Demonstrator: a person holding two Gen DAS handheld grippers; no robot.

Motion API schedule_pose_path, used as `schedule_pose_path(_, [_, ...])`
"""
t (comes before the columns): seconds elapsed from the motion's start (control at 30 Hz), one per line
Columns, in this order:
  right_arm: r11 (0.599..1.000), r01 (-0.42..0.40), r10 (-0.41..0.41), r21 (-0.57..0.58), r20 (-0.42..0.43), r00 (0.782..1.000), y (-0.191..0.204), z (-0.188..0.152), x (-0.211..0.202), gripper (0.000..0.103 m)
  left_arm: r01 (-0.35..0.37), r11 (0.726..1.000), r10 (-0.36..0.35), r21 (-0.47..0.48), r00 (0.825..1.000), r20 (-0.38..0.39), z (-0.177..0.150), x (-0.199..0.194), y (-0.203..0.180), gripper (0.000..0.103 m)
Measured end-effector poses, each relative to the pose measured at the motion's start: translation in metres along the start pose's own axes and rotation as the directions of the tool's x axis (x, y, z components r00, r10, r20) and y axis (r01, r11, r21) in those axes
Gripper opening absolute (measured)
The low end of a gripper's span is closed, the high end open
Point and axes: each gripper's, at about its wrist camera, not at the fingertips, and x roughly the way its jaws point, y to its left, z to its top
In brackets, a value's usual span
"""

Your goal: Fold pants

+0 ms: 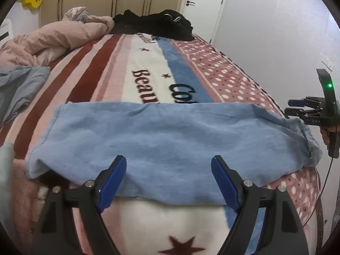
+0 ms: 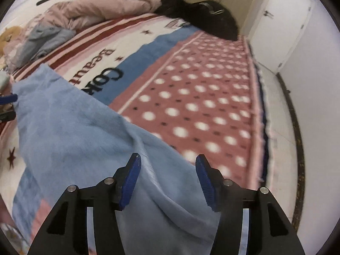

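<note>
Light blue pants lie flat across the bed, folded lengthwise into a long band. My left gripper is open, its blue pads spread over the near edge of the pants, holding nothing. My right gripper is open above the right end of the pants, with cloth lying between and under its jaws but not pinched. The right gripper also shows in the left wrist view, at the pants' right end. The left gripper's tip shows at the left edge of the right wrist view.
The bed carries a striped, polka-dot blanket. A pink quilt, black clothes and a grey-blue garment lie at the far and left sides. A white wall and floor run along the bed's right edge.
</note>
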Motion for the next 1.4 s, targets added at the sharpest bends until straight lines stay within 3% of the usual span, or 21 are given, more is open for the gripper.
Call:
schedule_pose_path(0.17, [1.000,0.004,-0.004,-0.011,-0.044,0.999,-0.021,-0.026,-0.013,0.049,0.012,1.000,-0.012,0.029,1.000,0.004,0.008,0.001,-0.017,0.079])
schedule_pose_path(0.27, [0.998,-0.060,0.060,-0.006,-0.049,0.997,-0.026,-0.037,-0.008,0.048,-0.007,0.999,0.007,0.041,1.000,-0.001,0.018,0.011,-0.022,0.079])
schedule_pose_path(0.37, [0.999,-0.024,0.022,-0.032,-0.074,0.997,-0.023,-0.041,0.006,0.046,-0.022,0.999,0.022,0.029,1.000,-0.017,0.025,0.022,-0.020,0.079])
schedule_pose_path(0.4, [0.999,-0.025,0.022,-0.038,-0.086,0.996,-0.023,-0.042,0.010,0.032,-0.022,1.000,0.023,0.021,1.000,-0.021,0.028,0.027,-0.018,0.079])
schedule_pose_path(0.43, [0.999,-0.013,0.010,-0.036,-0.096,0.995,-0.025,-0.042,0.014,0.003,-0.022,1.000,0.022,0.018,1.000,-0.022,0.029,0.030,-0.017,0.079])
schedule_pose_path(0.47, [1.000,0.011,-0.013,-0.016,-0.093,0.996,-0.028,-0.042,0.016,0.001,-0.021,1.000,0.022,0.016,1.000,-0.021,0.030,0.031,-0.017,0.079])
schedule_pose_path(0.57, [0.997,0.065,-0.061,0.053,-0.061,0.996,-0.041,-0.036,0.022,0.003,-0.022,1.000,0.023,0.017,0.999,-0.027,0.032,0.040,-0.016,0.079])
schedule_pose_path(0.8, [0.984,0.161,-0.150,0.082,-0.125,0.981,-0.044,-0.029,0.064,0.009,-0.037,0.999,0.038,0.037,0.999,-0.032,0.033,0.044,-0.017,0.079])
schedule_pose_path(0.9, [0.975,0.188,-0.172,0.120,-0.132,0.976,-0.052,-0.029,0.057,0.031,-0.040,0.999,0.041,0.037,0.999,-0.026,0.030,0.037,-0.014,0.079])
schedule_pose_path(1.03, [0.973,0.147,-0.138,0.178,-0.060,0.989,-0.066,-0.039,0.010,0.032,-0.052,0.998,0.052,0.042,0.999,-0.011,0.025,0.025,-0.011,0.079])
schedule_pose_path(1.2, [0.963,0.031,-0.028,0.268,-0.017,0.999,-0.075,-0.073,-0.032,0.032,-0.032,0.999,0.032,0.008,0.999,-0.011,0.017,0.016,-0.007,0.081])
schedule_pose_path(1.3, [0.952,-0.017,0.026,0.306,-0.022,0.999,-0.077,-0.093,-0.027,0.032,-0.028,0.999,0.028,-0.021,1.000,-0.014,0.008,0.011,-0.001,0.086])
schedule_pose_path(1.4, [0.934,0.022,-0.015,0.357,-0.024,1.000,-0.088,-0.105,-0.007,0.034,-0.037,0.998,0.036,-0.056,0.999,-0.034,0.000,0.007,0.010,0.087])
